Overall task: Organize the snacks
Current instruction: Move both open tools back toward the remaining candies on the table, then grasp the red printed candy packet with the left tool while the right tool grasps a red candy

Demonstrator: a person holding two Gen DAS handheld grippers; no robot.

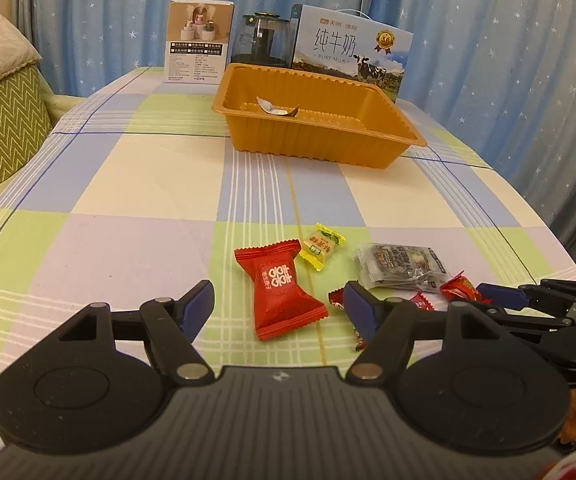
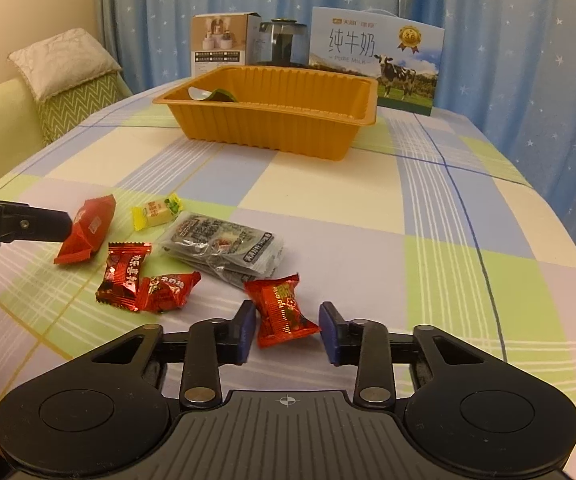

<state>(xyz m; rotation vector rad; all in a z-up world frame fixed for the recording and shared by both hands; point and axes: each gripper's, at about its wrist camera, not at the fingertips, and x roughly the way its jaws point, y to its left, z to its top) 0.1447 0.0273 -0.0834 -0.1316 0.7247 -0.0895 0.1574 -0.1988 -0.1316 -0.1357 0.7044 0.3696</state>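
Note:
An orange tray (image 1: 383, 136) (image 2: 272, 132) stands at the far side of the table and holds one small wrapper (image 1: 276, 109). My left gripper (image 1: 278, 300) is open around the near end of a large red snack pack (image 1: 280, 288), which also shows in the right wrist view (image 2: 88, 228). My right gripper (image 2: 288, 326) is open around a small red candy (image 2: 282, 310). Between them lie a yellow candy (image 1: 321, 245) (image 2: 156, 212), a dark clear packet (image 1: 401, 266) (image 2: 224, 246) and two red candies (image 2: 122, 280) (image 2: 166, 290).
A white product box (image 1: 198, 42), a dark glass jar (image 1: 262, 42) and a milk carton box (image 1: 347, 50) stand behind the tray. The checked tablecloth (image 1: 148, 192) covers the table. A green cushioned seat (image 1: 0, 120) is at the left. Blue star curtains hang behind.

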